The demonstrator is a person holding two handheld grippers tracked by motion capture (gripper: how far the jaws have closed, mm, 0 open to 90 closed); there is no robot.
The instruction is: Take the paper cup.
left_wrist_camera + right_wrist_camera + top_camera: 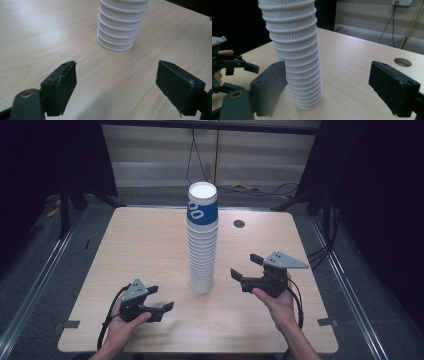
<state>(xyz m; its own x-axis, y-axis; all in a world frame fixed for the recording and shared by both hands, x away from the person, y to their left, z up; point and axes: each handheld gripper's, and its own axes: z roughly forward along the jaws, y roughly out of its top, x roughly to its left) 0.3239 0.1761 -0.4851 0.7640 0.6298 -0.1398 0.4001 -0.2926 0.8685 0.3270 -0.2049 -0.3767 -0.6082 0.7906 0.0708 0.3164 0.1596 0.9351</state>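
A tall stack of white ribbed paper cups (pixel 202 245) stands upright in the middle of the wooden table (pixel 140 245); its top cup carries a blue band. My left gripper (pixel 162 298) rests low near the front edge, left of the stack, open and holding nothing. In the left gripper view the stack's base (pixel 117 30) sits ahead of the left gripper (pixel 116 85). My right gripper (pixel 245 266) hovers right of the stack, open and holding nothing. In the right gripper view the stack (pixel 295 55) rises just ahead of the right gripper (pixel 328 87), toward its left jaw, untouched.
A round cable hole (pixel 239 224) lies in the table behind and right of the stack. Black cables (pixel 260 187) trail on the floor beyond the far edge. Dark curtains flank both sides. The other hand's gripper (pixel 237 66) appears at the left of the right gripper view.
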